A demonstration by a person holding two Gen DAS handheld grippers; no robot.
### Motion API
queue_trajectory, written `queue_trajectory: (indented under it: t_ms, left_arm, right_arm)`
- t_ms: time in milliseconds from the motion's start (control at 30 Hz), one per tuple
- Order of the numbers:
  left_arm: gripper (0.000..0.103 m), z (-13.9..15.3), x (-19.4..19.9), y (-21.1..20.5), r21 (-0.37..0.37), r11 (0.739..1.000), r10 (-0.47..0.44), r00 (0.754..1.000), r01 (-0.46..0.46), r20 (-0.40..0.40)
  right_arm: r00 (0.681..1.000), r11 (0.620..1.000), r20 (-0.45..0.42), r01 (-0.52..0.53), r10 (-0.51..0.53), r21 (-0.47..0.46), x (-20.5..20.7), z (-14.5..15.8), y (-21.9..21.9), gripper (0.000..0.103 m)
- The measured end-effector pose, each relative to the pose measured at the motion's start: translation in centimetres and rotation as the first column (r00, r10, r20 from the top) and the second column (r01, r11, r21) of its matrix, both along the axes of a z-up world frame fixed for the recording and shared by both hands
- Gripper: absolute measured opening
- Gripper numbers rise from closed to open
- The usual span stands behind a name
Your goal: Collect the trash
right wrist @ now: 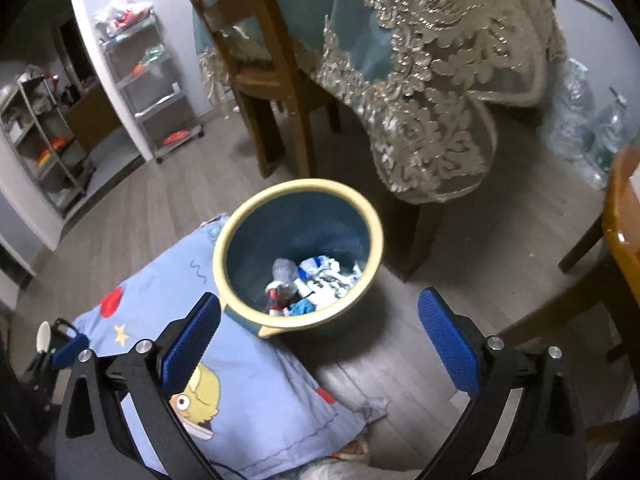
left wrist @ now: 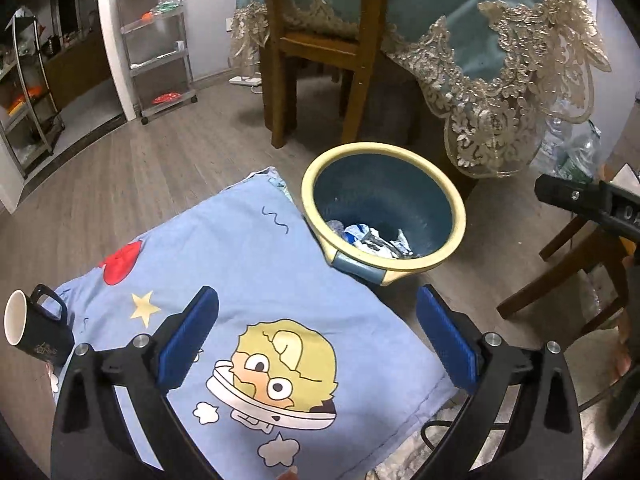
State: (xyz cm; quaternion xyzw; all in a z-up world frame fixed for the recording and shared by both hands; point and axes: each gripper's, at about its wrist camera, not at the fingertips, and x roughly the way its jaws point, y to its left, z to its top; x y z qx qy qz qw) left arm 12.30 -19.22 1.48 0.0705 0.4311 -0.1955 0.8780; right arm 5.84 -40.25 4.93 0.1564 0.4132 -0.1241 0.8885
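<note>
Trash fills the bin, labels unreadable; left gripper and right gripper fingers spread, empty.

Your left gripper hangs over the cloth spread on the floor. The bin stands on the floor at your one o'clock, touching the cloth's far edge. Trash lies in the bottom of the bin. The mug sits at your nine o'clock, at the cloth's left edge. The chair stands behind the bin at twelve o'clock, with the table beside it at one o'clock. The shelf cart stands far off at eleven o'clock. Your right gripper hangs near the bin, which sits at its twelve o'clock.
</note>
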Motion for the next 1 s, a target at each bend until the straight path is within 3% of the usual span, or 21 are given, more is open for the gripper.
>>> queue_trajectory:
  t_ms: [400, 1000]
  left_arm:
    - [0.097, 1.0, -1.0, -0.9, 0.042, 0.999, -0.027, 0.997, 0.025, 0.067]
    - [0.097, 1.1, -1.1, -0.8, 0.027, 0.999, -0.029, 0.998, 0.028, 0.051]
  right_arm:
    - [0.999, 0.999, -0.016, -0.028, 0.028, -0.039, 0.1, -0.1, 0.9, 0.098]
    - [1.0, 0.999, -0.017, -0.027, 0.026, -0.03, 0.1, 0.0, 1.4, 0.098]
